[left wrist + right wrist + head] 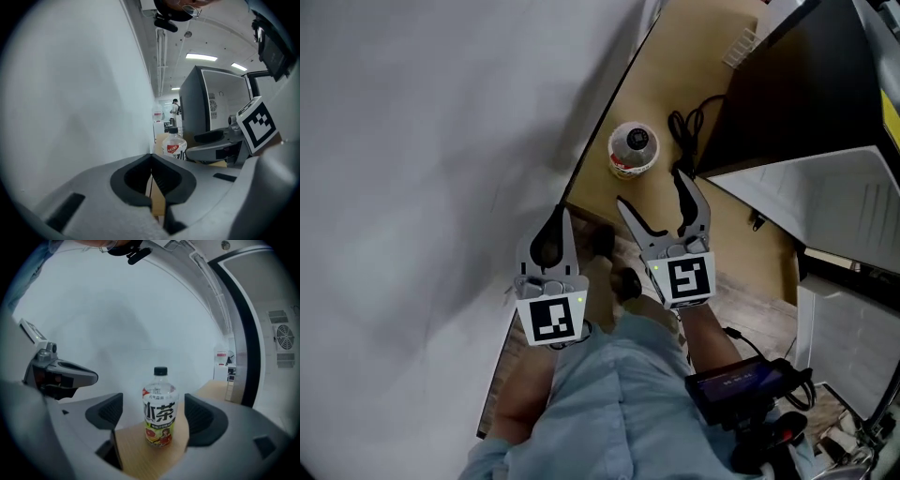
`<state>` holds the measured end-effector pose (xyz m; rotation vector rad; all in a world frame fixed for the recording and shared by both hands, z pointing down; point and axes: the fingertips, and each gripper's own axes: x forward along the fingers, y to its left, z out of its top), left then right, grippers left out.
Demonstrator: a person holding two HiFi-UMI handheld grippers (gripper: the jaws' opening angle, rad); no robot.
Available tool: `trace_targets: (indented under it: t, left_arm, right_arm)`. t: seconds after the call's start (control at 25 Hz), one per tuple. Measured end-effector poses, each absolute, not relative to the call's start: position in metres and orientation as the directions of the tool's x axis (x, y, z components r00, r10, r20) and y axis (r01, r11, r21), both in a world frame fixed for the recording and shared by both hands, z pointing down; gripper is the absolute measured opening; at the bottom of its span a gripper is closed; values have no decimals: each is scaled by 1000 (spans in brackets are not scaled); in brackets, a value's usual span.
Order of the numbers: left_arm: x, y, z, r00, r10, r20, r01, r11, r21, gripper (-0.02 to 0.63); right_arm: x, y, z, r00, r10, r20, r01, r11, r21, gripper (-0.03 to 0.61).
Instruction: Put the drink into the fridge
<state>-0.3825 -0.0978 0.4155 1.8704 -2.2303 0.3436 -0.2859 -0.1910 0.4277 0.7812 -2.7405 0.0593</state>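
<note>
Right gripper view: the right gripper (157, 414) holds its jaws wide apart, aimed at the centre-frame tea bottle (159, 408) for grasping; the left gripper (151, 159) has its jaws together, empty.

A lab-like workroom, not a home: a plain white wall (441, 141) on the left, a wooden table (675, 56) with a loose cable (686, 125), strip lights (201, 57) and bare pipes (160, 56) on the ceiling, and a person (175, 107) standing far off down the long room.

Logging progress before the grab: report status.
Left gripper shut, empty. Right gripper open, lined up short of bottle. Bottle upright on table. Black cable beside it.
</note>
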Motion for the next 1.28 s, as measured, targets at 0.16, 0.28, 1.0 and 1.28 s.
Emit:
trace_targets:
  t: [0.16,0.28,1.0,1.28]
  left_arm:
    - [-392,-106,448,-151,-920,361,-988,145,-45,9]
    - [-403,-104,448,-159,-910,383,-987,156,-38,9]
    - [-433,-125,444,-128,-903,409,-992,113,-62,9]
    - [-412,-148,439,-64,-921,384,-997,44,-60,9]
  right_arm:
    - [-303,-201,461,-799,-505,327,-533,846,4,439]
    - [-317,-205,460,-800,-505,324,-529,848,15,461]
    - [-358,-225,453,-809,-517,279,-534,845,19,402]
    - [-336,-220,443,-799,-541,264,-562,827,-8,400]
